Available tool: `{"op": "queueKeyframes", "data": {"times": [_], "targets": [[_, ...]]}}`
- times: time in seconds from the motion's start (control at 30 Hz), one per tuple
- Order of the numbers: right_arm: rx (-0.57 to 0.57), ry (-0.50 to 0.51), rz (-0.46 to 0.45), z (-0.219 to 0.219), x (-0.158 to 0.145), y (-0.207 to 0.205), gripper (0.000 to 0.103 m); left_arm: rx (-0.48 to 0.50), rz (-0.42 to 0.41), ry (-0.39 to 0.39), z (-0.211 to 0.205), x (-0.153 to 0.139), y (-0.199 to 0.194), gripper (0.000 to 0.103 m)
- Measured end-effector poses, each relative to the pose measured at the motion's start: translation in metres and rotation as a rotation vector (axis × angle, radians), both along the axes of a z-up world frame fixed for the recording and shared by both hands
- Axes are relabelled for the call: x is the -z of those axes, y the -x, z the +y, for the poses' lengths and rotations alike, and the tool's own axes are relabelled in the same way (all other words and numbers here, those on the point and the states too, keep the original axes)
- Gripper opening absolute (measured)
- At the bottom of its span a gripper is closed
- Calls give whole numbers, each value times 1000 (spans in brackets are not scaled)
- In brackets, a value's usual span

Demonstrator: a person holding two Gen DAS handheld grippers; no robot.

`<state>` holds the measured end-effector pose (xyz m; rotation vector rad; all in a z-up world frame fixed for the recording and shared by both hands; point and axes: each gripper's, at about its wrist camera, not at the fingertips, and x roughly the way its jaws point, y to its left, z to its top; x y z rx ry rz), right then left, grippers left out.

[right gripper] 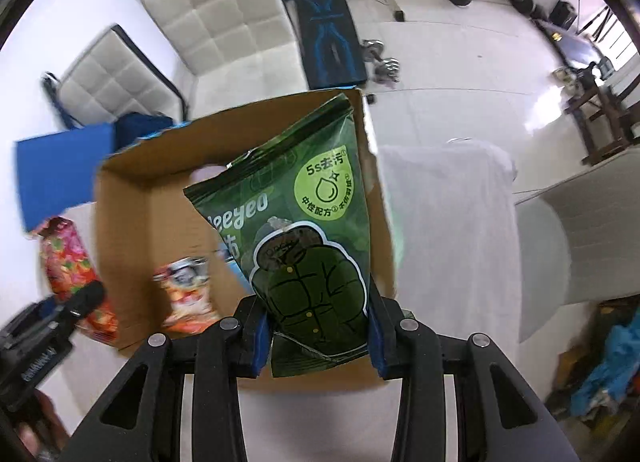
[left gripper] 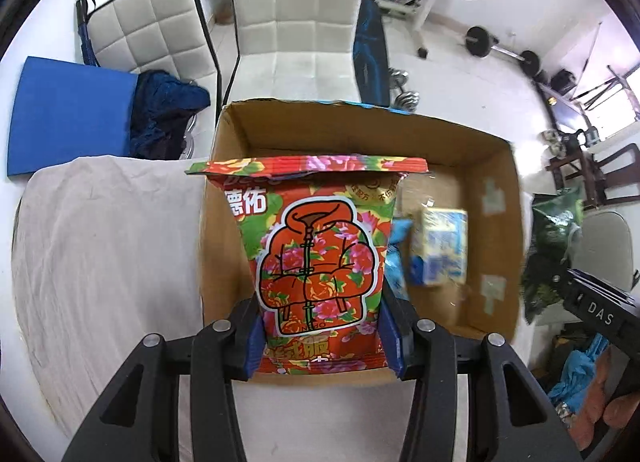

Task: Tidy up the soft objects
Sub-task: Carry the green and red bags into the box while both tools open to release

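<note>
My left gripper [left gripper: 322, 332] is shut on a red floral soft pack [left gripper: 316, 258] and holds it upright over the left part of an open cardboard box [left gripper: 360, 130]. My right gripper [right gripper: 318, 336] is shut on a dark green soft pack [right gripper: 304, 238] and holds it over the right part of the same box [right gripper: 124, 230]. Inside the box lie a pale blue-and-yellow pack [left gripper: 440, 248] and a blue item [left gripper: 398, 262]; the right wrist view shows an orange pack [right gripper: 186, 294] on the box floor. The red pack also shows at the left of the right wrist view [right gripper: 68, 262].
The box stands on a table under a white cloth [left gripper: 100, 262]. Two white padded chairs [left gripper: 296, 22] stand behind it, with a blue mat [left gripper: 68, 114] on the left. Weights and a bench [right gripper: 330, 38] lie on the floor beyond.
</note>
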<state>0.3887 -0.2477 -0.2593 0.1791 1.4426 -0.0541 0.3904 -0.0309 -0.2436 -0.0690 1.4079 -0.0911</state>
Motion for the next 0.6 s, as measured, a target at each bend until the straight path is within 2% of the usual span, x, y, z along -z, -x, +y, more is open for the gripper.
{"op": "queueKeyframes", "data": {"times": [0.13,0.23,0.37,0.47,0.57,0.6], "targets": [[0,76,77,-2,31,-11,41,6,48,-59,1,23,-20,44],[49,82,112,-7,53,0,41,19,94,-87,-2,45,-30,44],[74,109,80,-5,55,6,41,30,144,-104,-4,76,-39,44],[89,113,90,-4,61,6,43,20,165,-110,-2,87,-40,45],[75,114,130,-3,68,7,46,7,197,-108,0,94,-42,46],[73,119,131,-1,73,6,51,5,213,-106,1,95,-41,46]]}}
